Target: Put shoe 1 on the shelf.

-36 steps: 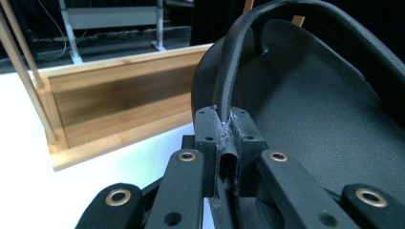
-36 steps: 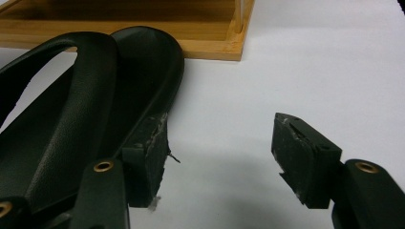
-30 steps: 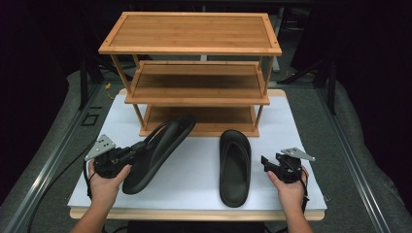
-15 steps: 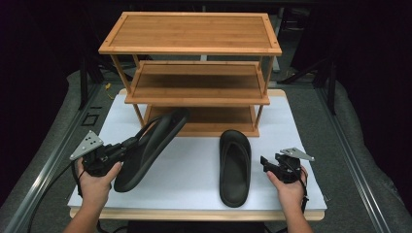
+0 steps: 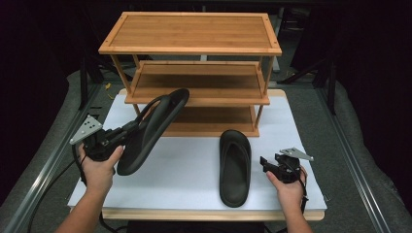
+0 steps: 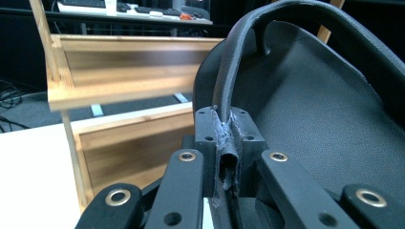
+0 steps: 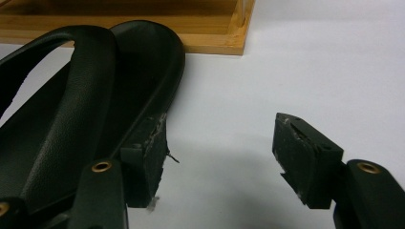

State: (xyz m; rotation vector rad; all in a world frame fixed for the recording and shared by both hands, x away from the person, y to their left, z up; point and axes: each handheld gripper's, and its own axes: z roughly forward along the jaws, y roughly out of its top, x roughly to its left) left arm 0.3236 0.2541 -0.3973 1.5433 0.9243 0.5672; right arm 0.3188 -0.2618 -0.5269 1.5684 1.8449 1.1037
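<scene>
Above the white mat, left tool (image 5: pixel 127 130) clamped on raised sandal's (image 5: pixel 151 130) strap, toe aimed up toward shelf (image 5: pixel 194 97)

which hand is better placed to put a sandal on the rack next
Left: the left hand-held gripper is shut on the raised sandal near the rack; the right hand-held gripper is open beside the flat sandal.

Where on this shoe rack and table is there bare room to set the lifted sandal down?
All three shelves of the bamboo shoe rack look bare. The white tabletop is free between the lifted sandal in the left gripper and the lying sandal. It is tighter between that sandal and the open right gripper.
</scene>
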